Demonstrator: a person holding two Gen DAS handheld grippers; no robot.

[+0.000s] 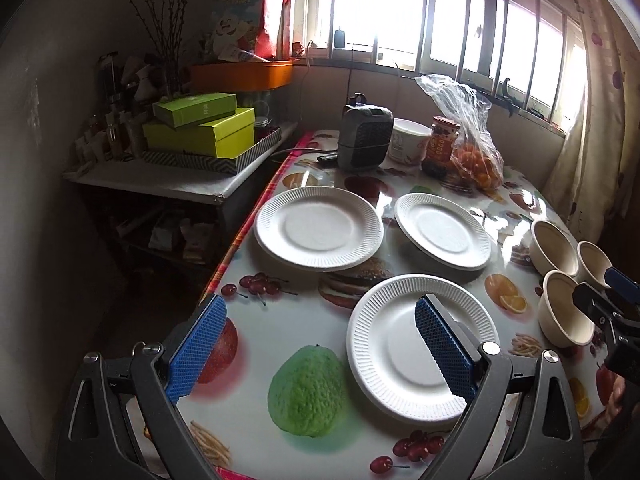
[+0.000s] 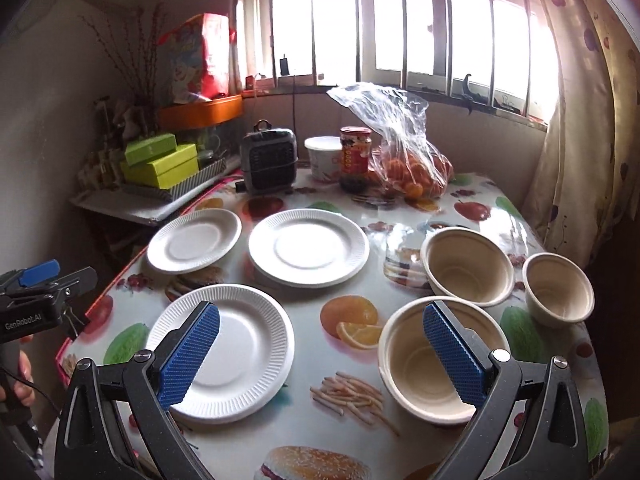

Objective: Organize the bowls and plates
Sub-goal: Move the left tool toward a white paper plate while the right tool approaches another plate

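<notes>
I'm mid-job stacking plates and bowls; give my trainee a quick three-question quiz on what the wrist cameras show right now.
1. True or false: the left tool is shut on a plate.
2. How many bowls stand on the table?
3. Multiple choice: the bag of oranges sits (A) at the table's window end, (B) inside the nearest bowl, (C) on the nearest plate.

Key
1. False: both the left and the right tool are open and hold nothing.
2. Three, all empty, on the right side; the three paper plates lie to their left.
3. A, beside the red-lidded jar.
</notes>
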